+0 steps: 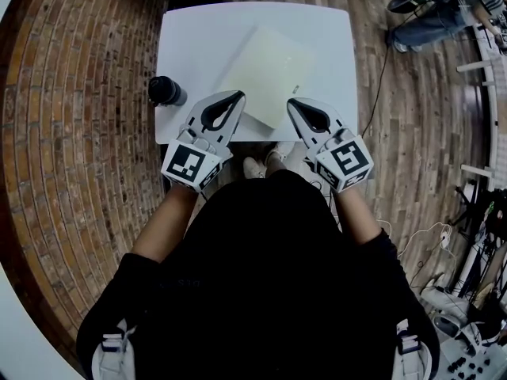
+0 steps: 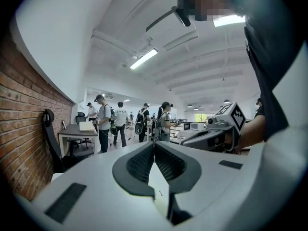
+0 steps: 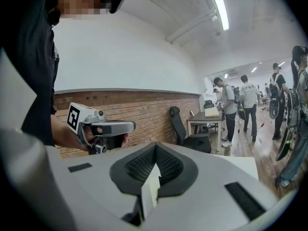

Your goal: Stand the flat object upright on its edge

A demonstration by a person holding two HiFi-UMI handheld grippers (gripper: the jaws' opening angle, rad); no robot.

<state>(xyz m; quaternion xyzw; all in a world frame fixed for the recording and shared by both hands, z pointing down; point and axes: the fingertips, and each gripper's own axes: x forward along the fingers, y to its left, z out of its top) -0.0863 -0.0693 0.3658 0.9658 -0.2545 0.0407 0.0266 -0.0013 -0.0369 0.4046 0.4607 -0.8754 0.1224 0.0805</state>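
A pale yellow flat square board (image 1: pixel 265 74) lies flat on the white table (image 1: pixel 190 30), turned like a diamond. My left gripper (image 1: pixel 238 96) is shut with nothing in it, its tip over the board's near left edge. My right gripper (image 1: pixel 292 102) is also shut on nothing, just off the board's near right edge. I cannot tell whether either one touches the board. The left gripper view shows the shut left gripper (image 2: pixel 154 146) pointing level at the room, with the right gripper (image 2: pixel 226 126) beside it. The right gripper view shows the shut right gripper (image 3: pixel 155 148) and the left gripper (image 3: pixel 98 128); the board is hidden in both.
A black cylinder (image 1: pixel 165 91) stands at the table's near left edge. Brick floor (image 1: pixel 71 133) lies to the left and cables (image 1: pixel 428 236) to the right. Several people (image 2: pixel 103 124), a desk (image 3: pixel 207 121) and an office chair (image 3: pixel 185 134) stand further back.
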